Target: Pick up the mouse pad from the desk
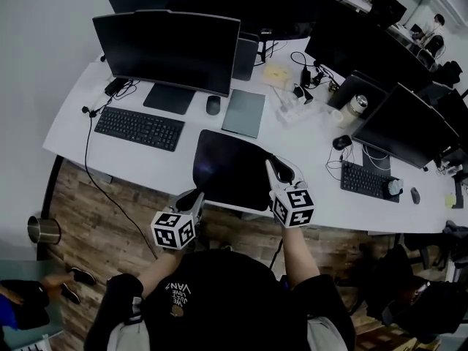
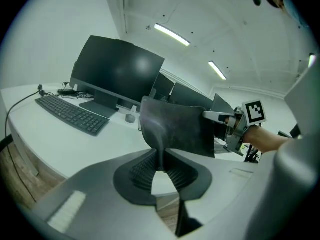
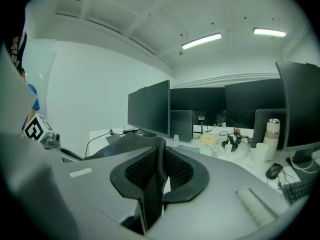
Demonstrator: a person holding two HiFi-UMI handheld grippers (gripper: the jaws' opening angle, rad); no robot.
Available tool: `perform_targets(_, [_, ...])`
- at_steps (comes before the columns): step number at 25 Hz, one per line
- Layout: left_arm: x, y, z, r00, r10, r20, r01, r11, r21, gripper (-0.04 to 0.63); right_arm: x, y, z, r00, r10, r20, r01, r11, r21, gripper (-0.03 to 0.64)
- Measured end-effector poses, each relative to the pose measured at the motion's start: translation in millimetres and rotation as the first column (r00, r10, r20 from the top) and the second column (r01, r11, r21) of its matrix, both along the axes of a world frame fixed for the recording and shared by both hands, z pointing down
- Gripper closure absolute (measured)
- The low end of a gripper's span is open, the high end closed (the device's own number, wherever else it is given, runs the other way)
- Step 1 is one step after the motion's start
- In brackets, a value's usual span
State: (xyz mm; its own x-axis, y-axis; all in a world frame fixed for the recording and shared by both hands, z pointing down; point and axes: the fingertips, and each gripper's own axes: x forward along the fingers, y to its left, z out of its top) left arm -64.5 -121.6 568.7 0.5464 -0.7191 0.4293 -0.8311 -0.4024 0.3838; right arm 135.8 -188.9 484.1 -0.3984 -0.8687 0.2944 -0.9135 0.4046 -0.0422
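The black mouse pad (image 1: 232,168) is raised off the white desk (image 1: 80,115) near its front edge. My left gripper (image 1: 198,197) is shut on the pad's near left corner, and my right gripper (image 1: 271,166) is shut on its right edge. In the left gripper view the mouse pad (image 2: 175,129) stands up curved from the pinching jaws of the left gripper (image 2: 161,156), with the right gripper (image 2: 216,116) on its far side. In the right gripper view the right gripper (image 3: 159,156) clamps the mouse pad (image 3: 116,146) edge-on.
A monitor (image 1: 167,50), keyboard (image 1: 139,128), mouse (image 1: 213,105) and grey flat pad (image 1: 243,112) lie behind the mouse pad. To the right are cables, a bottle (image 1: 356,106), another mouse (image 1: 341,142), keyboard (image 1: 369,180) and monitor (image 1: 404,126). A wood floor lies below the desk.
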Motion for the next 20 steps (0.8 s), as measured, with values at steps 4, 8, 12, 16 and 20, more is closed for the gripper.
perform_targets(4, [2.2, 7.1, -5.8, 1.0, 0.0, -0.002, 0.0, 1.0, 0.02, 0.546, 3.2, 11.1, -9.1, 1.0, 0.008, 0.011, -0.008, 1.0, 0.022, 0.561])
perform_targets(8, [3.7, 16.0, -7.7, 1.0, 0.003, -0.001, -0.003, 0.999, 0.035, 0.546, 7.3, 23.1, -10.9, 1.0, 0.02, 0.018, -0.02, 0.999, 0.031, 0.561])
perform_targets(12, [7.6, 24.4, -8.3, 1.0, 0.009, 0.002, -0.009, 0.999, 0.042, 0.546, 12.5, 33.5, -10.8, 0.999, 0.026, 0.021, -0.027, 0.999, 0.033, 0.561])
perform_targets(16, [8.8, 32.3, -9.0, 1.0, 0.014, 0.007, -0.014, 0.999, 0.047, 0.546, 14.6, 43.2, -9.6, 0.999, 0.032, 0.026, -0.033, 0.999, 0.033, 0.561])
perform_targets(20, [9.1, 39.5, -7.6, 1.0, 0.016, 0.011, -0.016, 0.999, 0.047, 0.546, 15.3, 50.5, -6.1, 0.999, 0.033, 0.026, -0.034, 0.999, 0.032, 0.563])
